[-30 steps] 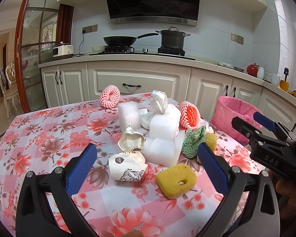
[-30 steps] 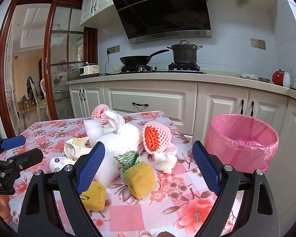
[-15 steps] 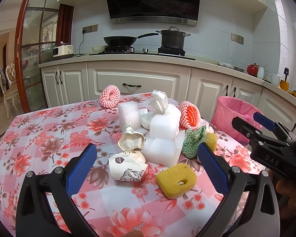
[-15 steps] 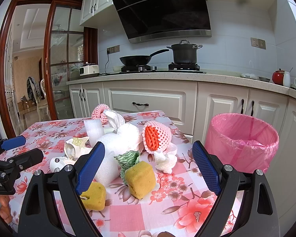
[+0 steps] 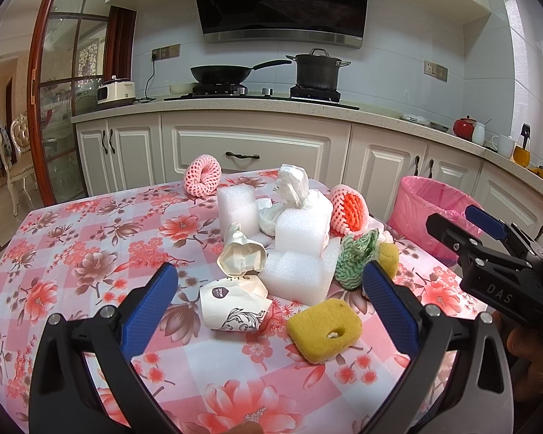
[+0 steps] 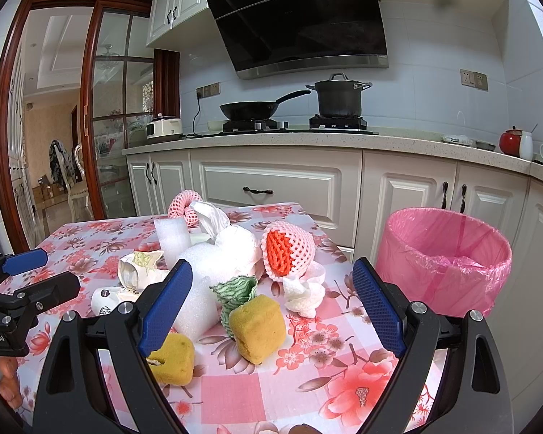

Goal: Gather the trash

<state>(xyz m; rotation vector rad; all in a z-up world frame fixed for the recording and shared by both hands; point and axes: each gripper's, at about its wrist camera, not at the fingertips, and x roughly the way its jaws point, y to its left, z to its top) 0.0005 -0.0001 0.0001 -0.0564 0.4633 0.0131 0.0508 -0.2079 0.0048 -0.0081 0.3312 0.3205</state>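
Note:
A heap of trash lies on the flowered table (image 5: 72, 246): white foam blocks (image 5: 297, 253), crushed paper cups (image 5: 231, 303), a yellow sponge (image 5: 324, 329), a second yellow sponge (image 6: 259, 327), a green cloth (image 6: 235, 289), pink fruit nets (image 6: 287, 251) and crumpled tissue (image 6: 304, 293). A bin with a pink liner (image 6: 441, 256) stands right of the table. My left gripper (image 5: 268, 282) is open and empty, above the paper cups. My right gripper (image 6: 271, 289) is open and empty, above the sponge and cloth.
White kitchen cabinets (image 6: 278, 184) stand behind the table, with a wok (image 6: 253, 108) and a pot (image 6: 338, 97) on the stove. A glass door (image 5: 65, 108) is at the left. The bin also shows in the left wrist view (image 5: 427, 217).

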